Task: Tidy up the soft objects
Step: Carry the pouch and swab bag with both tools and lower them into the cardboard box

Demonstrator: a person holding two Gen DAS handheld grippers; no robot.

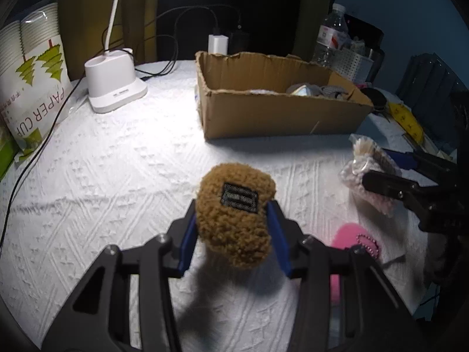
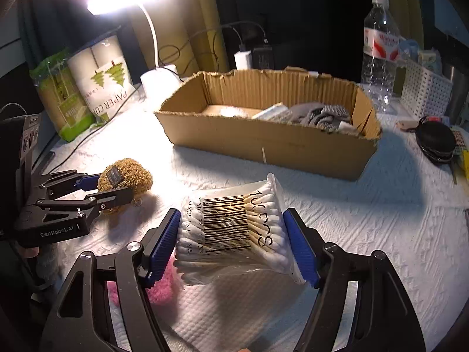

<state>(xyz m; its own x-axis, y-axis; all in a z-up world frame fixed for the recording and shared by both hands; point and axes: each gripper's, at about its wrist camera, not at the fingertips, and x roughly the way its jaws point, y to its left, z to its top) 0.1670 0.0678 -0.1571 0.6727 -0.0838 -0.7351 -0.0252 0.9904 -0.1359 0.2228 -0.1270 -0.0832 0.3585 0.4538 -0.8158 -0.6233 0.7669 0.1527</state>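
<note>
My left gripper (image 1: pixel 231 223) is shut on a brown fuzzy pouch (image 1: pixel 234 214) with a black label, held just above the white cloth; it also shows in the right wrist view (image 2: pixel 126 182). My right gripper (image 2: pixel 231 234) is shut on a clear bag of cotton swabs (image 2: pixel 234 231), lifted over the table; this bag shows at the right in the left wrist view (image 1: pixel 369 170). A pink fuzzy item (image 1: pixel 351 240) lies on the cloth under the right gripper (image 2: pixel 161 287). A cardboard box (image 1: pixel 281 117) with grey soft things inside stands behind (image 2: pixel 263 146).
A white lamp base (image 1: pixel 114 82) and a paper cup pack (image 1: pixel 32 88) stand at the left. A water bottle (image 2: pixel 379 52) and a white perforated basket (image 2: pixel 425 91) stand at the right rear. A black round case (image 2: pixel 435 143) lies right of the box. Cables run along the back.
</note>
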